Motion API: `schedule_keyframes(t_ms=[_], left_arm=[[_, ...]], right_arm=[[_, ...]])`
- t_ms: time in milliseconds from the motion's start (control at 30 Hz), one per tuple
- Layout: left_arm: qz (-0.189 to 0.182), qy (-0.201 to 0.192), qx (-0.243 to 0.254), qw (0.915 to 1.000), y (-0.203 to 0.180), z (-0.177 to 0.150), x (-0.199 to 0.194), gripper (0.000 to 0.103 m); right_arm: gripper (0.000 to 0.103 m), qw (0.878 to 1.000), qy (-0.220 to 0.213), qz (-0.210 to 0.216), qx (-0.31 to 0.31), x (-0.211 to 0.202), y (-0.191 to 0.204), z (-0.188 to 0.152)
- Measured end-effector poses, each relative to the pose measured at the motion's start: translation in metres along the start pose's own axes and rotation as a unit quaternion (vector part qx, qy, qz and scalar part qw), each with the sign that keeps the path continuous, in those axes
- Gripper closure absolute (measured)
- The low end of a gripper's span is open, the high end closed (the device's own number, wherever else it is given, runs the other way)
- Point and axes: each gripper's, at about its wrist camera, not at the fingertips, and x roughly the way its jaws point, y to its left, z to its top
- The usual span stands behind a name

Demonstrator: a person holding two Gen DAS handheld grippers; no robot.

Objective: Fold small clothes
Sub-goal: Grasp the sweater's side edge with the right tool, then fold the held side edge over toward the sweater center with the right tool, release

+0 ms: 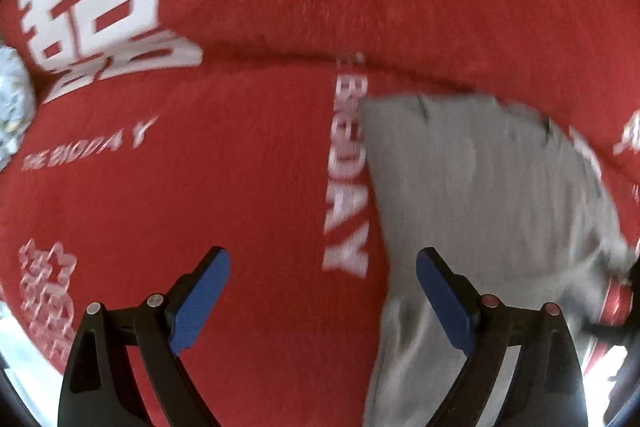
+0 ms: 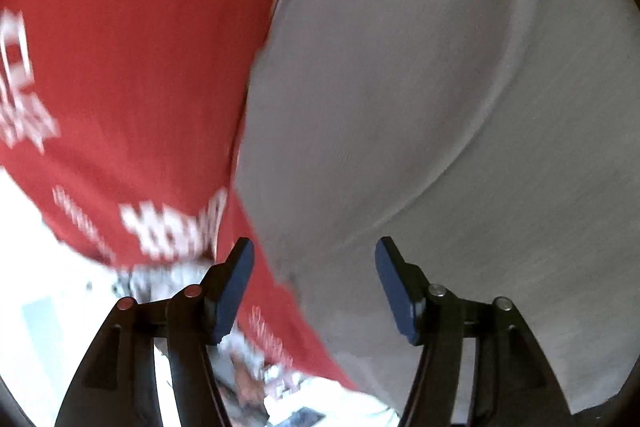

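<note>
A grey garment [image 1: 480, 195] lies folded on a red cloth [image 1: 260, 167] printed with white lettering. My left gripper [image 1: 323, 301] hangs above the cloth, jaws wide open and empty, with the garment's left edge under its right finger [image 1: 444, 303]. In the right wrist view the grey garment [image 2: 440, 107] fills the right side, with a soft crease running across it. My right gripper [image 2: 314, 287] stands open just over the garment's edge, nothing pressed between its blue pads.
The red cloth [image 2: 120, 87] covers the whole work surface. A pale speckled bundle [image 1: 12, 99] sits at the left edge. A red and black object [image 1: 612, 307] shows at the right edge. Bright floor and clutter [image 2: 272, 379] lie beyond the cloth's rim.
</note>
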Motion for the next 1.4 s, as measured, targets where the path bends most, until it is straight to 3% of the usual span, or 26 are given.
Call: schedule_keyframes(t_ms=[67, 167, 300, 367, 400, 433, 467, 500, 600, 700, 867, 933, 967, 1033, 1100, 1133, 1267, 1400], left_arm=[[-0.017, 0.007, -0.006, 0.9998, -0.003, 0.030, 0.021, 0.008], [-0.012, 0.020, 0.011, 0.9997, -0.015, 0.056, 0.048, 0.008], [-0.003, 0.032, 0.029, 0.9991, -0.024, 0.070, 0.068, 0.011], [-0.004, 0.040, 0.023, 0.9989, -0.023, 0.074, 0.074, 0.030], [-0.013, 0.057, 0.014, 0.9982, -0.021, 0.076, 0.080, 0.050], [-0.032, 0.067, 0.006, 0.9973, -0.020, 0.076, 0.084, 0.060], [-0.060, 0.061, -0.001, 0.9963, -0.019, 0.077, 0.083, 0.087], [-0.078, 0.061, 0.010, 0.9951, -0.023, 0.079, 0.079, 0.095], [-0.078, 0.042, 0.033, 0.9956, -0.021, 0.081, 0.068, 0.095], [-0.082, 0.046, 0.032, 0.9950, -0.005, 0.080, 0.070, 0.095], [-0.056, 0.039, 0.037, 0.9970, 0.005, 0.074, 0.076, 0.096], [-0.048, 0.035, 0.034, 0.9977, 0.007, 0.074, 0.074, 0.096], [-0.045, 0.035, 0.030, 0.9980, 0.010, 0.074, 0.073, 0.096], [-0.037, 0.034, 0.025, 0.9984, 0.012, 0.073, 0.069, 0.096], [-0.032, 0.023, 0.020, 0.9990, 0.014, 0.071, 0.058, 0.096], [-0.034, 0.017, 0.020, 0.9991, 0.013, 0.070, 0.052, 0.096], [-0.047, -0.002, 0.035, 0.9983, 0.003, 0.064, 0.034, 0.096], [-0.041, 0.012, 0.056, 0.9975, -0.015, 0.051, 0.037, 0.096]], right_arm=[[0.036, 1.000, 0.024, 0.009, -0.002, 0.031, 0.012, -0.015], [0.036, 0.999, 0.041, 0.034, 0.009, 0.071, 0.028, -0.033], [0.037, 0.998, 0.033, 0.049, 0.036, 0.123, 0.035, -0.021], [0.038, 0.997, 0.023, 0.053, 0.046, 0.133, 0.035, -0.019], [0.046, 0.997, 0.019, 0.055, 0.050, 0.136, 0.035, -0.018], [0.055, 0.997, 0.016, 0.055, 0.056, 0.143, 0.038, -0.015], [0.080, 0.996, 0.016, 0.056, 0.060, 0.149, 0.042, -0.013], [0.097, 0.996, 0.017, 0.053, 0.063, 0.152, 0.043, -0.013], [0.097, 0.996, 0.019, 0.068, 0.056, 0.152, 0.053, -0.013], [0.097, 0.996, 0.036, 0.071, 0.030, 0.169, 0.069, -0.017], [0.096, 0.998, 0.059, 0.020, 0.026, 0.198, 0.061, -0.017], [0.093, 0.996, 0.076, 0.028, 0.025, 0.190, 0.062, -0.014], [0.084, 0.996, 0.083, 0.022, 0.013, 0.184, 0.065, -0.012], [0.076, 0.997, 0.073, -0.008, -0.035, 0.150, 0.069, -0.008], [0.059, 0.997, 0.031, -0.042, -0.061, 0.105, 0.067, 0.003], [0.057, 0.995, -0.005, -0.073, -0.063, 0.074, 0.061, 0.012], [0.056, 0.984, -0.110, -0.138, -0.007, -0.012, 0.027, 0.047], [0.056, 0.975, -0.170, -0.133, 0.061, -0.045, -0.001, 0.084]])
